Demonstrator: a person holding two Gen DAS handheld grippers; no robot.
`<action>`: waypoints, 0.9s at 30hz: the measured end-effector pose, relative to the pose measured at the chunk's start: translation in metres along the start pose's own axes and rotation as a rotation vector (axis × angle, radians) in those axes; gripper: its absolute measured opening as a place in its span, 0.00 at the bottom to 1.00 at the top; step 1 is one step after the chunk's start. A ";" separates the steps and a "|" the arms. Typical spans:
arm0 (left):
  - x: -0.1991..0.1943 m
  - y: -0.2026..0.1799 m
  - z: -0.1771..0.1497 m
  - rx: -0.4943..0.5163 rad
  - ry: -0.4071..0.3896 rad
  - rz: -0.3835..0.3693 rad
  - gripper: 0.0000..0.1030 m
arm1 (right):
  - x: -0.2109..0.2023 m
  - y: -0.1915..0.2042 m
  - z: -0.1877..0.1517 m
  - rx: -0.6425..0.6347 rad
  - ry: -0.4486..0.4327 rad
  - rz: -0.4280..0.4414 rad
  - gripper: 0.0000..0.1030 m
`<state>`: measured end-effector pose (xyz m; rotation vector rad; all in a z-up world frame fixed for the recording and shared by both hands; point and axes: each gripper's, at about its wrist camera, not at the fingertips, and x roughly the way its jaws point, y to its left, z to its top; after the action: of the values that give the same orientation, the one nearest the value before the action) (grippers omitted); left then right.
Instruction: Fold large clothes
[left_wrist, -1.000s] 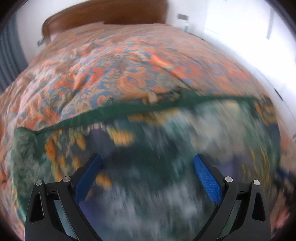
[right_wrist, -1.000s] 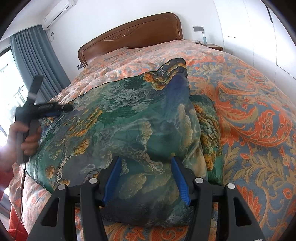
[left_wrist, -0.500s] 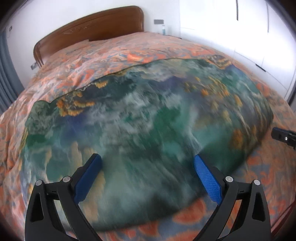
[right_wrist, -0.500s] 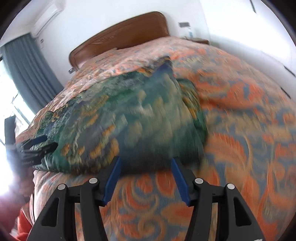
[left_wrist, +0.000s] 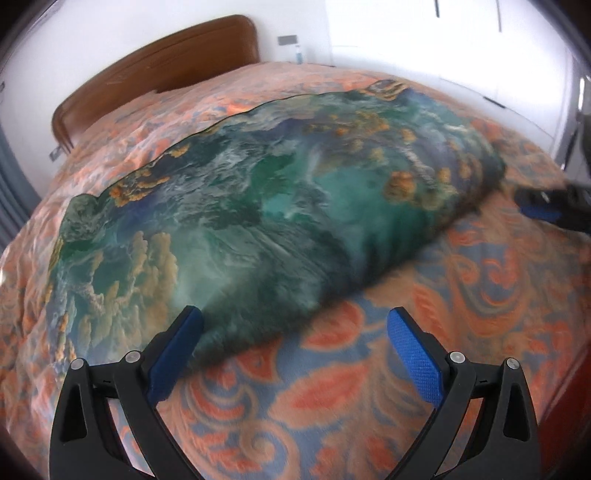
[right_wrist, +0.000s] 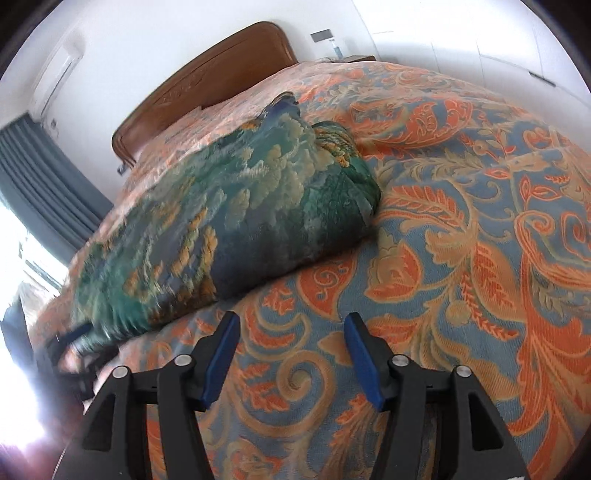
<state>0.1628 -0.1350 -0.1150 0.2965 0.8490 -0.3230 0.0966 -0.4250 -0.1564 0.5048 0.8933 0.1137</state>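
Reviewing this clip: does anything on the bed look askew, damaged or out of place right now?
Nothing stands out. The green patterned cloth lies folded in a long bundle across the orange bedspread, with no visible tears or spills. Both the left gripper and the right gripper are empty, the right's jaws opening.

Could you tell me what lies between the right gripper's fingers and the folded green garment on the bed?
Only bare orange-and-blue bedspread. In the right wrist view, the right gripper, its fingers opening and empty, hangs short of the green garment, with nothing else between.
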 end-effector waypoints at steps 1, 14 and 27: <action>-0.005 0.001 0.002 -0.015 -0.004 -0.025 0.97 | -0.001 -0.002 0.004 0.035 -0.010 0.028 0.62; -0.021 0.007 0.027 -0.125 -0.004 -0.107 0.97 | 0.082 -0.046 0.060 0.507 -0.039 0.214 0.55; -0.045 -0.004 0.172 -0.091 0.010 -0.369 0.97 | -0.005 0.101 0.048 -0.179 -0.337 -0.023 0.27</action>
<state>0.2506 -0.1971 0.0262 0.0543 0.9253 -0.6245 0.1412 -0.3559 -0.0812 0.3328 0.5528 0.0833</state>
